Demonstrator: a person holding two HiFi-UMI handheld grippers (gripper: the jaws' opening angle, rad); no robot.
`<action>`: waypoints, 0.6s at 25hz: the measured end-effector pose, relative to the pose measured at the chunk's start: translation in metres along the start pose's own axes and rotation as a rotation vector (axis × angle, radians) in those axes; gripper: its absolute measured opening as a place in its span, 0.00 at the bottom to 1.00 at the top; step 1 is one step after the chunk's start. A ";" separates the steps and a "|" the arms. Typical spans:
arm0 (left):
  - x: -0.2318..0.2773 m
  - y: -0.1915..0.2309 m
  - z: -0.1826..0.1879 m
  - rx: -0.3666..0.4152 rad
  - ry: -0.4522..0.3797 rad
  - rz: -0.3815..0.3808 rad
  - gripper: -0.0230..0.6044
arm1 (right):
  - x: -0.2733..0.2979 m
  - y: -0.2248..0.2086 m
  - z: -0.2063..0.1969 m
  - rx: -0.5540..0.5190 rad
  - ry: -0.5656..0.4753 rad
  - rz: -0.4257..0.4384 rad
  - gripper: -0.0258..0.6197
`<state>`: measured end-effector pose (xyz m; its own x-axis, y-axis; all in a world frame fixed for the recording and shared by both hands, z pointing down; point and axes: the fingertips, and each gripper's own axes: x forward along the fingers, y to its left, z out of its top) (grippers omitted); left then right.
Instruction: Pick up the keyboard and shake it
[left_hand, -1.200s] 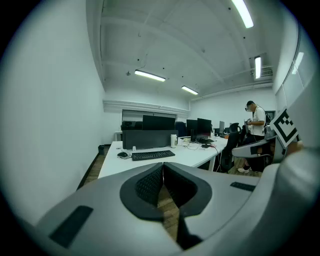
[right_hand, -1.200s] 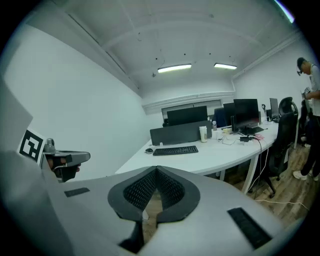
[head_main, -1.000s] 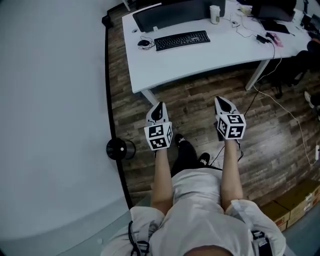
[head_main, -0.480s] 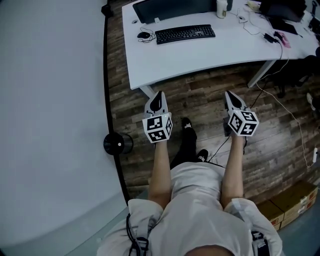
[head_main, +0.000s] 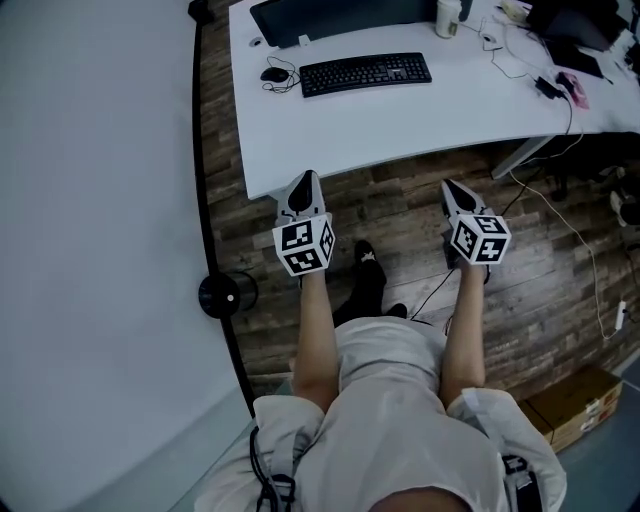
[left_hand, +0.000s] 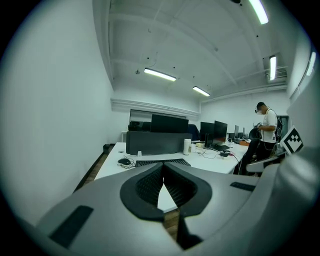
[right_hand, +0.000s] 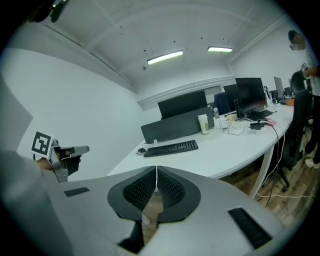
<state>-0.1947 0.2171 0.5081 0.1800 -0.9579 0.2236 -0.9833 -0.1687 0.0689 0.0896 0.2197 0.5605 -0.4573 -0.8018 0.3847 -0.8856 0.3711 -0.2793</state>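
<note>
A pale wall (head_main: 90, 200) fills the left side of the head view; at its foot a round black object (head_main: 227, 295) sits on the wood-plank floor (head_main: 400, 215); what it is cannot be told. Next comes the left gripper (head_main: 304, 180), held out over the floor just short of the near edge of the white desk (head_main: 400, 120); its jaws are clenched together with nothing between them. On the desk, well ahead of both grippers, a black mouse (head_main: 272, 74) lies just left of the keyboard (head_main: 365, 73); the keyboard rests flat in front of a dark monitor (head_main: 340, 18), untouched and apart from either gripper. Further right on the desk stands a white cup (right_hand: 203, 124), upright beside the monitor; whether anything is in it cannot be seen. The right gripper (head_main: 448, 188) hovers level with the left one, also over the floor before the desk edge; its jaws are pressed together and empty. Cables (head_main: 580, 250) trail across the floor to the right; at the lower right corner sits a cardboard box (head_main: 572, 405), its contents not visible.
</note>
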 end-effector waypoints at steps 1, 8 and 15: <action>0.010 0.002 0.000 0.002 0.006 0.001 0.06 | 0.009 -0.007 0.004 0.004 0.005 -0.001 0.10; 0.084 0.030 0.015 -0.020 0.019 0.004 0.06 | 0.070 -0.041 0.043 0.042 -0.003 -0.039 0.10; 0.155 0.052 0.032 -0.034 0.011 -0.013 0.06 | 0.131 -0.052 0.071 0.027 0.005 -0.044 0.10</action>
<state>-0.2190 0.0529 0.5153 0.1933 -0.9530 0.2335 -0.9793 -0.1730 0.1048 0.0819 0.0623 0.5627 -0.4180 -0.8150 0.4014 -0.9025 0.3222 -0.2856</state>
